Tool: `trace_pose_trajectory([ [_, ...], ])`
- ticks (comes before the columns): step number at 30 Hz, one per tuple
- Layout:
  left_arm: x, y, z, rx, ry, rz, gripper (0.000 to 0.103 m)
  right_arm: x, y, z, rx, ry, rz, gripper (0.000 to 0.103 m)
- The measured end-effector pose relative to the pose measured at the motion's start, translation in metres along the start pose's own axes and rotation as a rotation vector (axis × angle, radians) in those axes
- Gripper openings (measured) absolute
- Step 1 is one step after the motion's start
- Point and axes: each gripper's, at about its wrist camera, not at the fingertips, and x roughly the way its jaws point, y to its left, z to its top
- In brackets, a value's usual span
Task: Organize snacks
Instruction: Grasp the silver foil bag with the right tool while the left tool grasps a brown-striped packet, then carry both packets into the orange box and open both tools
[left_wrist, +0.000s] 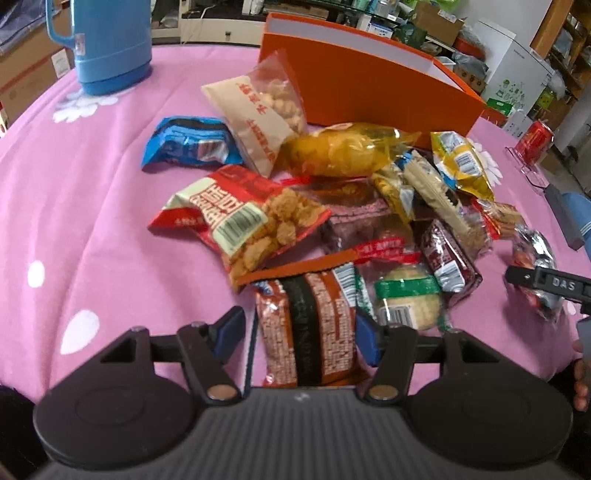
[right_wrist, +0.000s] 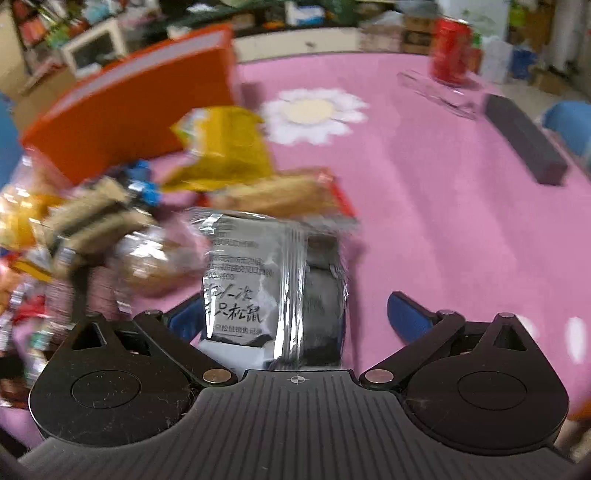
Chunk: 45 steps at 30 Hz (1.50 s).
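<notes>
While the left gripper sits low with its blue pads spread either side of a brown-and-black packet, not yet pinching, the right gripper also stands open around a silver packet, its right pad well clear. Both need to squeeze across the packet's middle, not the crinkly edge, then lift clear of the pile. Beyond, the snack heap sprawls on the pink cloth, just before the orange box. Both tools point forward, angled down at the table.
</notes>
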Motion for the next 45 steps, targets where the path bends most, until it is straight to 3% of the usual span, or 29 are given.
trace_pose_trajectory([
  [6,-0.001,-0.004,0.003,-0.005,0.002,-0.017,0.066,-0.012,-0.008,0.005,0.023,-0.021,0.077,0.091],
  [10,0.002,-0.012,-0.002,0.036,0.001,0.014,0.063,-0.008,0.000,0.007,-0.066,-0.023,0.042,0.090],
  [11,0.002,-0.012,-0.003,0.038,-0.002,0.021,0.060,-0.006,-0.002,0.005,-0.062,-0.011,0.044,0.088],
  [12,0.002,-0.013,-0.003,0.044,-0.005,0.031,0.050,-0.002,-0.003,0.003,-0.056,0.002,0.054,0.083],
  [13,0.002,-0.013,-0.002,0.051,-0.009,0.043,0.043,-0.004,-0.003,-0.001,-0.078,-0.024,0.043,0.070],
  [14,0.001,-0.011,-0.001,0.049,-0.009,0.048,0.042,-0.005,0.000,-0.005,-0.115,-0.045,0.015,0.061],
  [15,-0.001,-0.006,0.000,0.022,-0.006,0.027,0.041,-0.009,0.000,-0.007,-0.127,-0.065,0.031,0.045],
  [18,-0.019,0.008,0.004,-0.050,-0.024,-0.042,0.041,-0.019,-0.005,-0.006,-0.093,-0.041,0.104,0.040],
  [23,-0.056,0.007,0.016,-0.011,-0.101,-0.066,0.041,-0.055,-0.006,-0.004,-0.051,-0.092,0.175,0.040],
  [28,-0.067,-0.003,0.069,0.012,-0.187,-0.158,0.041,-0.080,0.011,0.037,-0.067,-0.188,0.283,0.040],
  [33,-0.049,-0.016,0.151,0.055,-0.277,-0.162,0.041,-0.071,0.042,0.109,-0.143,-0.286,0.318,0.041],
  [39,0.007,-0.025,0.237,0.072,-0.297,-0.125,0.041,-0.009,0.075,0.191,-0.162,-0.296,0.286,0.041],
  [44,0.062,-0.025,0.273,0.080,-0.255,-0.092,0.043,0.052,0.099,0.231,-0.186,-0.252,0.257,0.042],
  [45,0.071,-0.023,0.274,0.078,-0.239,-0.078,0.050,0.063,0.103,0.235,-0.197,-0.240,0.254,0.045],
])
